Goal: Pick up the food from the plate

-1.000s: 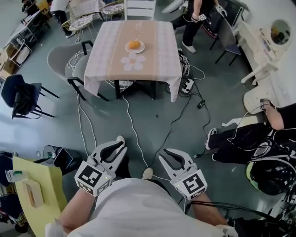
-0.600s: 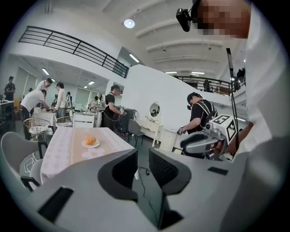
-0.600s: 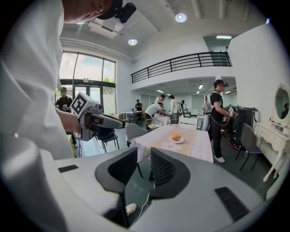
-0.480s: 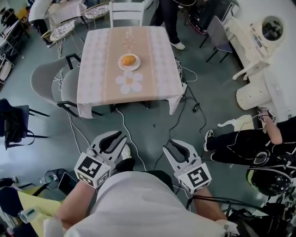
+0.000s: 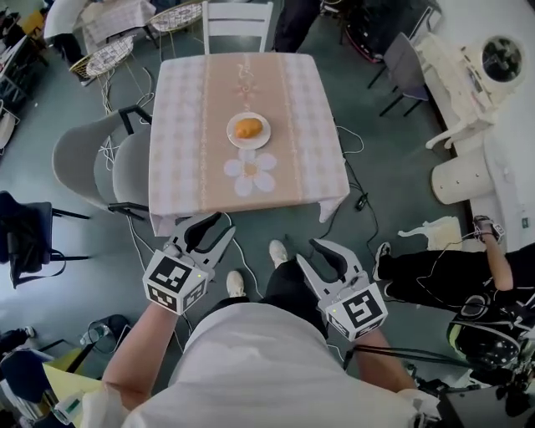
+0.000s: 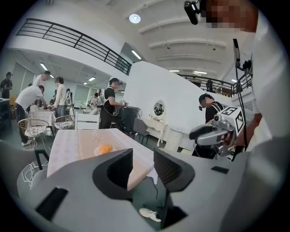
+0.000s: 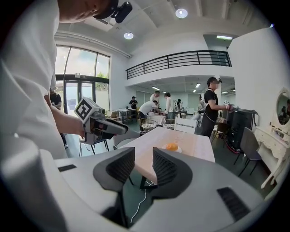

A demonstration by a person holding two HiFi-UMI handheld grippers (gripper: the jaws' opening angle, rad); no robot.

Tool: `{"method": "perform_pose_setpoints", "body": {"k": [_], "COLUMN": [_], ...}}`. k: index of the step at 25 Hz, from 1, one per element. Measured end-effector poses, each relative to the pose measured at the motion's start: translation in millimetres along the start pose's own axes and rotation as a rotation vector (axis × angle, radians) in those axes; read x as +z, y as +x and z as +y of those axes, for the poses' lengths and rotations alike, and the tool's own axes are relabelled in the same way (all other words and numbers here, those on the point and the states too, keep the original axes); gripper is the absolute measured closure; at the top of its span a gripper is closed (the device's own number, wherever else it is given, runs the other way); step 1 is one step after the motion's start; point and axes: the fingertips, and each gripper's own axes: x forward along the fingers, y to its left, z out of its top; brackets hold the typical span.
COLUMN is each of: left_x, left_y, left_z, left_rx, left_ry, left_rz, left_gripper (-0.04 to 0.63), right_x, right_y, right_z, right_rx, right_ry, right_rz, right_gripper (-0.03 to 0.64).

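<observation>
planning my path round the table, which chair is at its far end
The white slat-backed chair; the two grey chairs stand along the table's left side.

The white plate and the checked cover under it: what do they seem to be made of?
The round white plate looks like glazed ceramic, smooth and plain; plastic is possible. The pink-and-beige checked tablecloth looks like matte woven fabric: its edges hang down in soft folds.
</observation>
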Motion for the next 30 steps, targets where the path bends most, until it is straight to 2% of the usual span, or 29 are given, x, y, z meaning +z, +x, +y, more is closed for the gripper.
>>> {"method": "perform_pose_setpoints", "body": {"k": [7, 10, 16, 22, 26, 30], "left_x": [0.0, -11.1, -34.2, -60.4, -77.7, -94.3], "left_y": [90.7, 139.1, 231.1, 294.2, 320.2, 335.3], "left_z": [79.2, 111.4, 168.3, 217.8, 235.7, 238.4], "left_rx": [0.087, 0.126, 0.135, 0.161, 0.151, 0.108], "left_ry": [0.028, 0.051, 0.086, 0.205, 0.274, 0.349], "left_rz": [0.083, 0.164, 0.298, 0.464, 0.564, 0.656], "left_gripper": [0.401, 0.381, 0.329, 0.271, 0.246, 0.232], "right_x": [15.5, 22.6, 17.7, 1.1, -7.9, -12.5], "right_y": [58.4, 72.4, 90.2, 100.8, 105.7, 106.9], "right_z": [-60.0, -101.2, -174.2, -226.0, -252.9, -271.9], "right_rx": [0.096, 0.117, 0.126, 0.147, 0.148, 0.132], "right_ry": [-0.034, -0.034, 0.015, 0.067, 0.08, 0.103], "right_rz": [0.001, -0.001, 0.022, 0.068, 0.078, 0.091], "right_gripper": [0.497, 0.497, 0.497, 0.497, 0.497, 0.497]}}
